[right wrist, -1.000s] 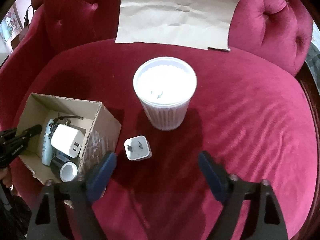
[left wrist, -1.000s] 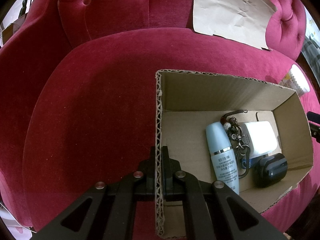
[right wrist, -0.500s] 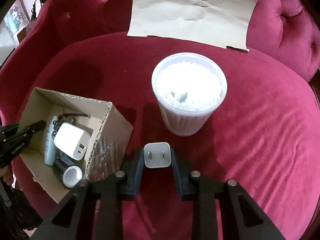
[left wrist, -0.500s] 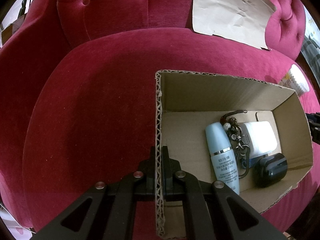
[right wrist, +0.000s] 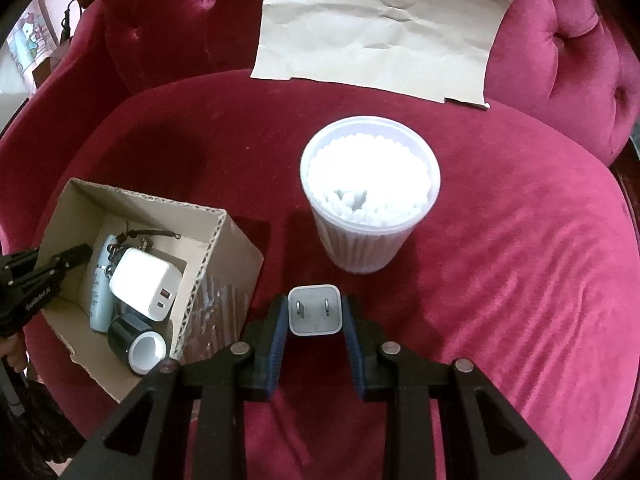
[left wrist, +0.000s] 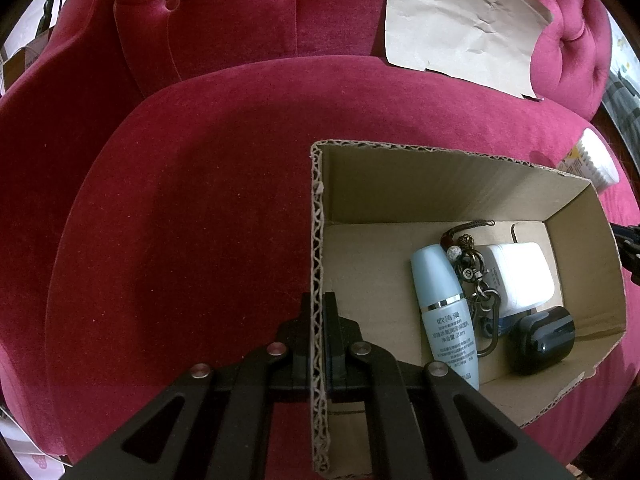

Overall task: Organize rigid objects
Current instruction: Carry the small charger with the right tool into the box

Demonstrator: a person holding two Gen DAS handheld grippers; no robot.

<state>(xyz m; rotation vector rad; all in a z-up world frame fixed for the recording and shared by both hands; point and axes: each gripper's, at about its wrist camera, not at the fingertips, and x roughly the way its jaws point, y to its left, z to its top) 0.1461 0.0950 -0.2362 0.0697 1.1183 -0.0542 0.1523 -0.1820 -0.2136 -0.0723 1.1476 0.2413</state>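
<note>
A cardboard box (right wrist: 224,256) stands on the seat of an armchair (right wrist: 520,280), to the left of a tub of cotton swabs (right wrist: 370,200). In the box lie a small bottle (left wrist: 444,308), a keychain (left wrist: 476,280), a large charger (left wrist: 516,276) and a round case (left wrist: 540,340). A small plug adapter (right wrist: 315,310) sits in front of the tub, right of the box. A paper sheet (right wrist: 380,28) leans on the backrest behind.

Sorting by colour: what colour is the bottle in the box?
Pale blue with a silver band; the bottle shows best in the left wrist view.
</note>
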